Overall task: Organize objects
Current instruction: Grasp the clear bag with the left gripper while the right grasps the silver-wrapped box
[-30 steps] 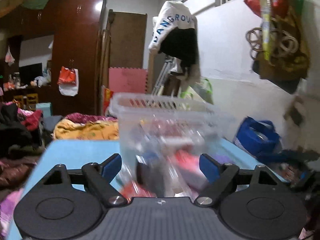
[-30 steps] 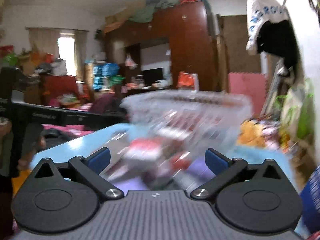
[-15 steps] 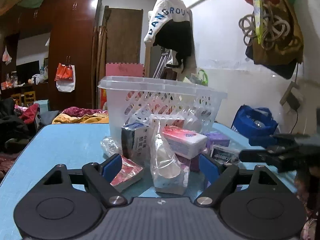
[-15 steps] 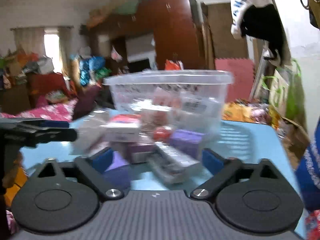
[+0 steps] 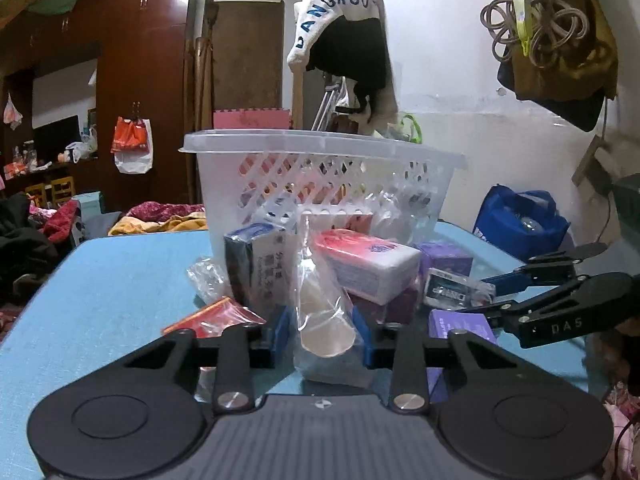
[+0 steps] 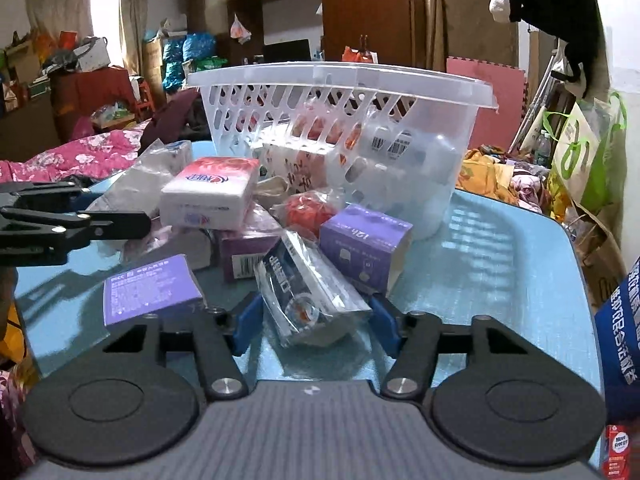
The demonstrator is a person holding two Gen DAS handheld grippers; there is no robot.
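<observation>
A clear plastic basket (image 5: 320,152) (image 6: 340,76) stands on the blue table (image 5: 100,288), with a pile of packets in front of it. My left gripper (image 5: 322,332) is shut on a clear bag (image 5: 324,316) with something pale inside. My right gripper (image 6: 316,316) straddles a clear-wrapped dark blue packet (image 6: 304,292). Its jaws are closing, and the pads stand right at the wrapper's sides. Each gripper shows in the other's view: the right gripper (image 5: 496,296) at the right edge, the left gripper (image 6: 120,220) at the left edge.
The pile holds a pink-and-white tissue pack (image 5: 368,260) (image 6: 208,192), purple boxes (image 6: 364,244) (image 6: 152,288), a dark blue box (image 5: 256,264) and a red packet (image 5: 212,316). A blue bag (image 5: 520,224) sits past the table's right edge. Beyond lie a bed and wardrobe.
The left jaws have closed onto the clear bag. The right jaws have narrowed around the dark blue packet. Both grippers have moved in lower toward the pile.
</observation>
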